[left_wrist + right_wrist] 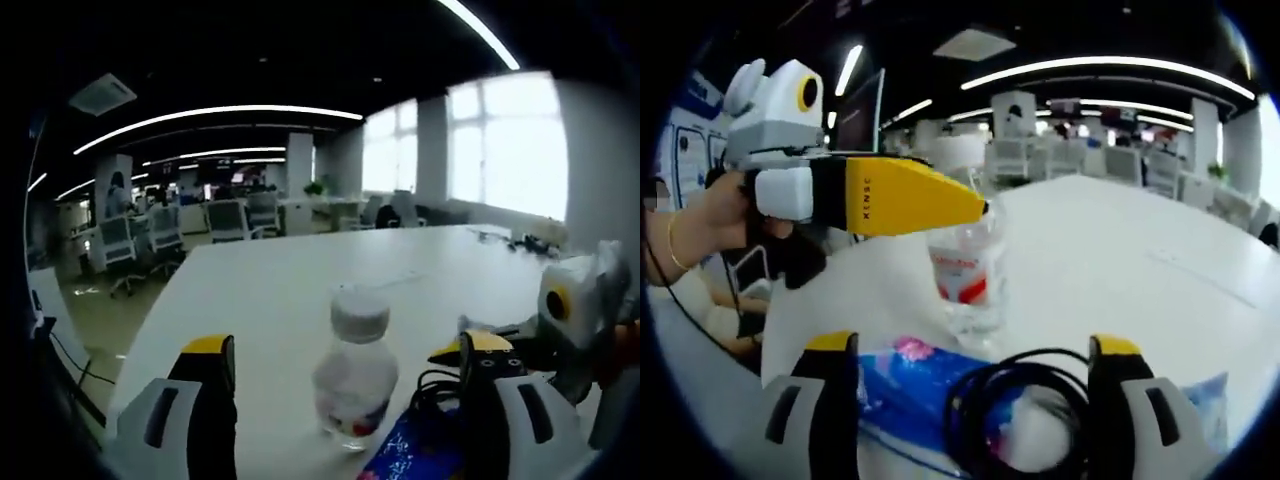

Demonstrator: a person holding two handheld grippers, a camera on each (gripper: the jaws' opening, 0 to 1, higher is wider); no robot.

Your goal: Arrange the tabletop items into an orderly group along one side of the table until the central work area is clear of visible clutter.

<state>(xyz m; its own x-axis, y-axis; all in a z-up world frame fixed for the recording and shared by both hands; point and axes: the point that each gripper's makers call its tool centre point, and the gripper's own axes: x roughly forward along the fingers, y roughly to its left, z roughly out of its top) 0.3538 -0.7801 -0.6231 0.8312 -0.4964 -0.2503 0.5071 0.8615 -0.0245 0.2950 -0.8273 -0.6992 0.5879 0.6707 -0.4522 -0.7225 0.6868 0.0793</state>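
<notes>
A clear bottle (354, 378) stands upright, white cap up, on the white table (300, 290) between the left gripper's (345, 358) parted jaws. The right gripper (975, 352), jaws apart and empty, frames a coiled black cable (1015, 415) on a blue packet (902, 385).

My left gripper (975, 208) has a white moulded body, a long yellow jaw stamped with small dark lettering, and black parts under the grip. My right gripper (975, 350) shows two white jaws with dark slots and yellow tips. On my left hand (715, 225), a thin gold bangle (673, 245) circles the wrist.
</notes>
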